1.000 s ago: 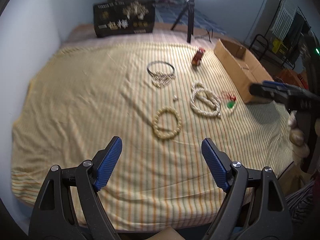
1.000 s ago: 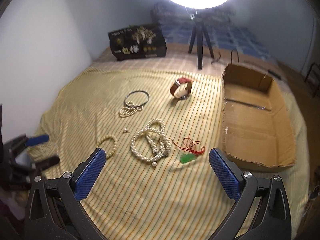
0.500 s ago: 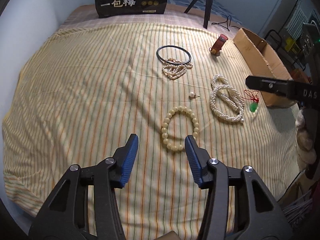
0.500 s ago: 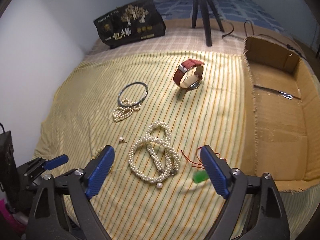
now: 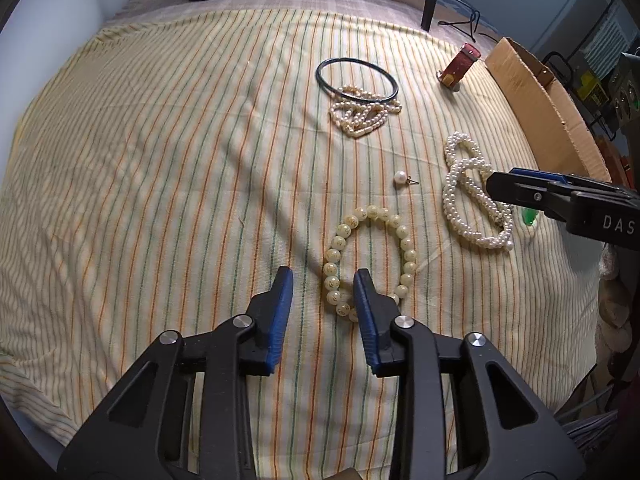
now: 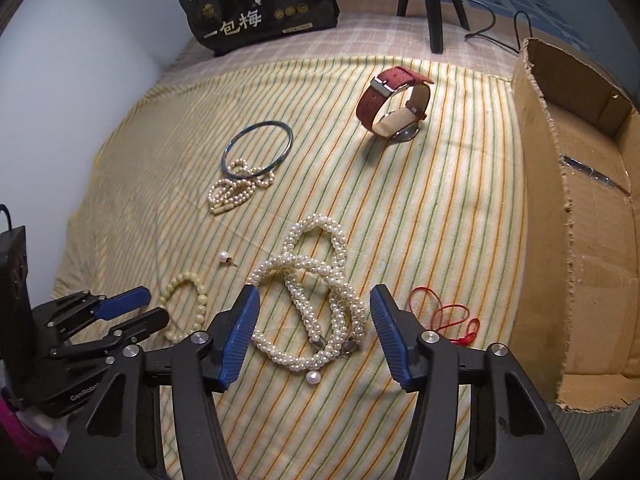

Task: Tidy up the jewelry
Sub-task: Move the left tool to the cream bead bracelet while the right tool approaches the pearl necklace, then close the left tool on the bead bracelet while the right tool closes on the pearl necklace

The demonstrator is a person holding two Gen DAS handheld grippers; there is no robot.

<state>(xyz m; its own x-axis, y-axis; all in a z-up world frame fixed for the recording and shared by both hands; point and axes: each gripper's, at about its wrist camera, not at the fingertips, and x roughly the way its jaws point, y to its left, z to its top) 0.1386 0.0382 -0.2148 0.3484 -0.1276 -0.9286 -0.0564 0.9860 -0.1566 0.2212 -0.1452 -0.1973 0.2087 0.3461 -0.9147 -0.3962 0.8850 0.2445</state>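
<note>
With your left gripper (image 5: 323, 280) half-open astride the beaded bracelet's (image 5: 370, 258) near-left arc, your right gripper (image 6: 314, 312) gapes over the pearl rope necklace (image 6: 316, 292).

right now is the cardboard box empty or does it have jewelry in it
Empty as far as the right wrist view shows: the cardboard box shows only bare cardboard and a tape strip inside.

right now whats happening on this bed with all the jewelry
A person is sorting jewelry on a striped cloth with two handheld grippers. The left gripper is open, its jaws straddling the near edge of the cream bead bracelet. The right gripper is open around the twisted pearl necklace. Nothing is gripped yet. The red-strap watch, dark bangle, pearl earring and cardboard box sit untouched.
</note>
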